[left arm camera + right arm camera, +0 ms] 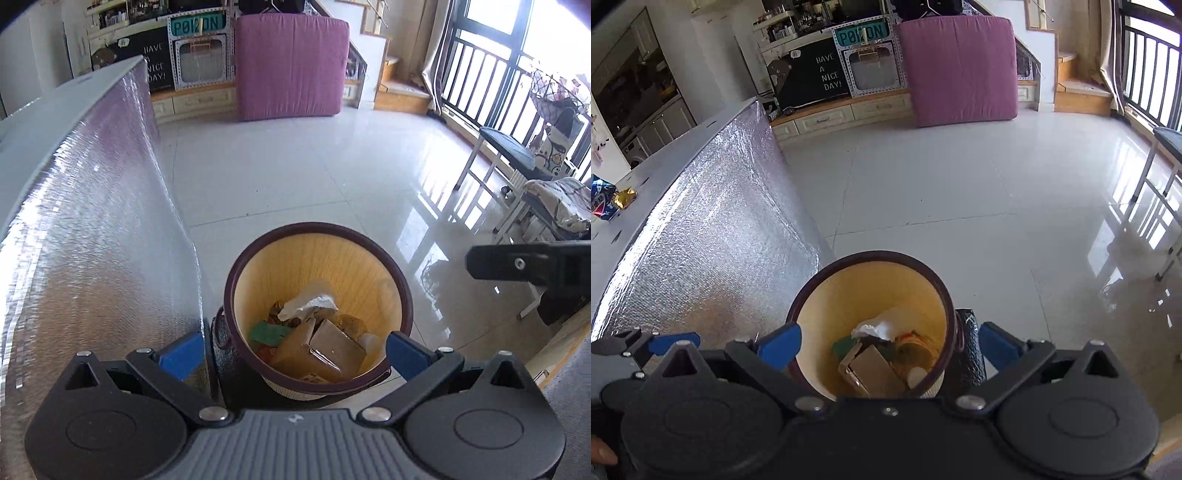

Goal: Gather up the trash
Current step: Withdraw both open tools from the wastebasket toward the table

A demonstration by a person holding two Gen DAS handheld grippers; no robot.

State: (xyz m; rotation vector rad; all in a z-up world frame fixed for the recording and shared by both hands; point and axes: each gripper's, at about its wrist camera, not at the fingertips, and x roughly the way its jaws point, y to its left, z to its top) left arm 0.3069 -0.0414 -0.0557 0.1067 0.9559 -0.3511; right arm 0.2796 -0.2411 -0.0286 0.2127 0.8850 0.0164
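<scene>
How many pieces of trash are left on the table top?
2: a blue packet at the far left edge and a gold wrapper beside it. More may lie outside the view.

Left gripper (295, 352) and right gripper (890, 349), jaws spread wide, tilted downward.

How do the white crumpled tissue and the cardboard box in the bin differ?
The crumpled tissue is white, soft and shapeless; the cardboard box is brown, flat-sided and rigid. The tissue sits toward the far side of the pile, the box nearer and tilted. Both lie inside the trash bin.
</scene>
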